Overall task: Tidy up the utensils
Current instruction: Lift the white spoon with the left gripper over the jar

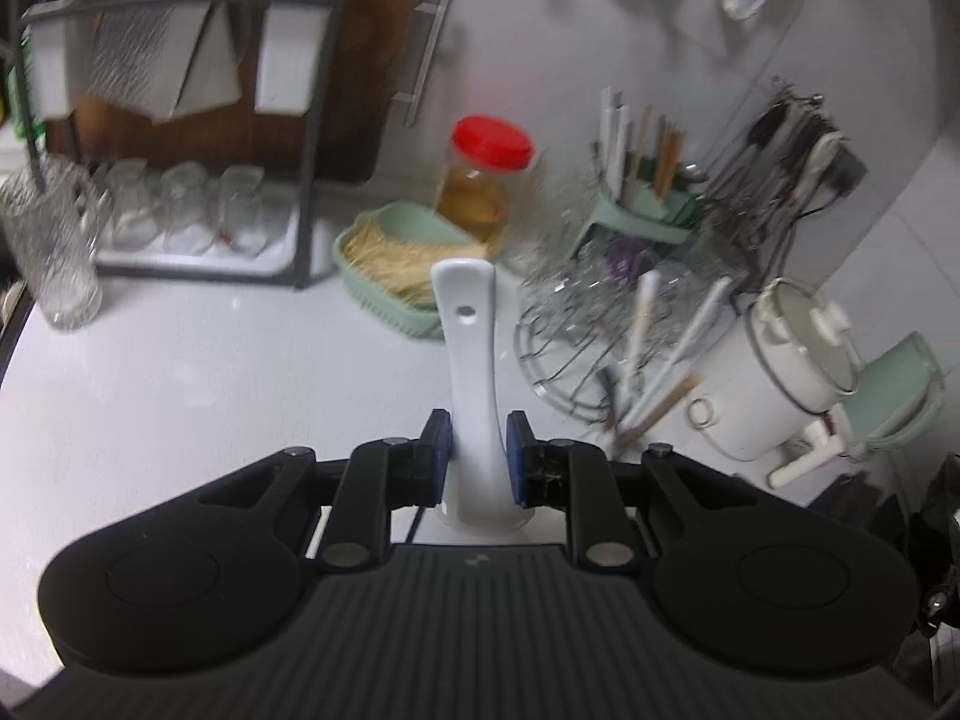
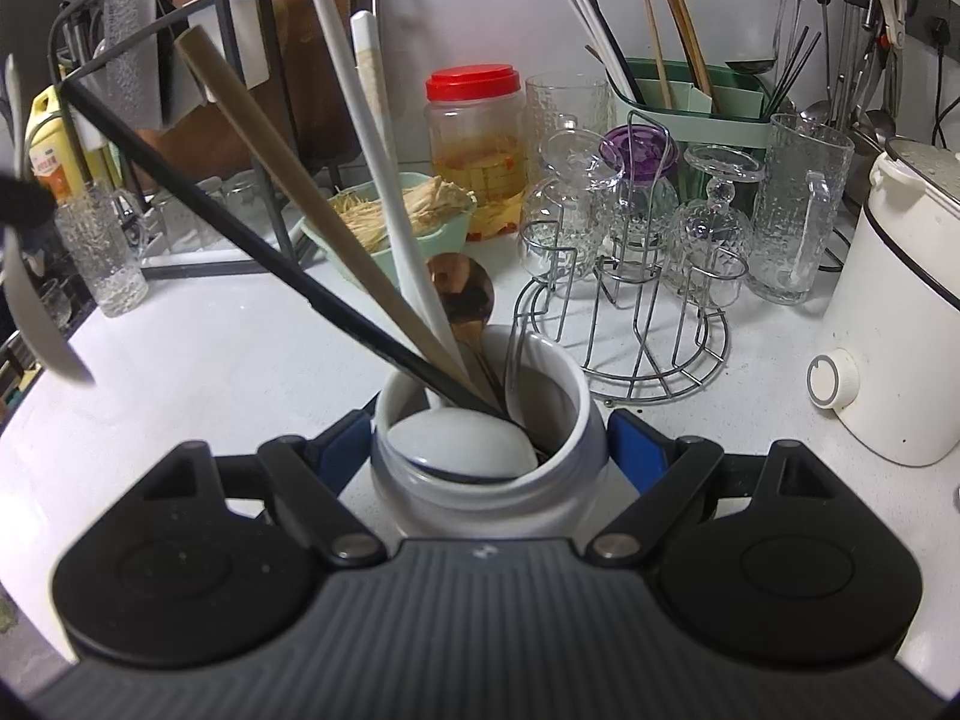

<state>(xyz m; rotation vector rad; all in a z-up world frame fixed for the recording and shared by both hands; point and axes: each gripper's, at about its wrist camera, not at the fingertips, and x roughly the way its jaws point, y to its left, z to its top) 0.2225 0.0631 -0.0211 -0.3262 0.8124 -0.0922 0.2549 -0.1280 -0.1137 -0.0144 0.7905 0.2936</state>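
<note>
White spoon (image 1: pixel 471 372); red-lidded jar (image 2: pixel 474 150) (amber contents); mint basket (image 1: pixel 390 267).

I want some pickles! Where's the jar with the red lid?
In the right wrist view the red-lidded jar stands at the back of the counter, between the green basket and the glasses rack.

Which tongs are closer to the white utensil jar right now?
Right. The right tongs grip the white utensil jar on both sides; the left tongs hold a white spoon above the counter, away from it.
</note>
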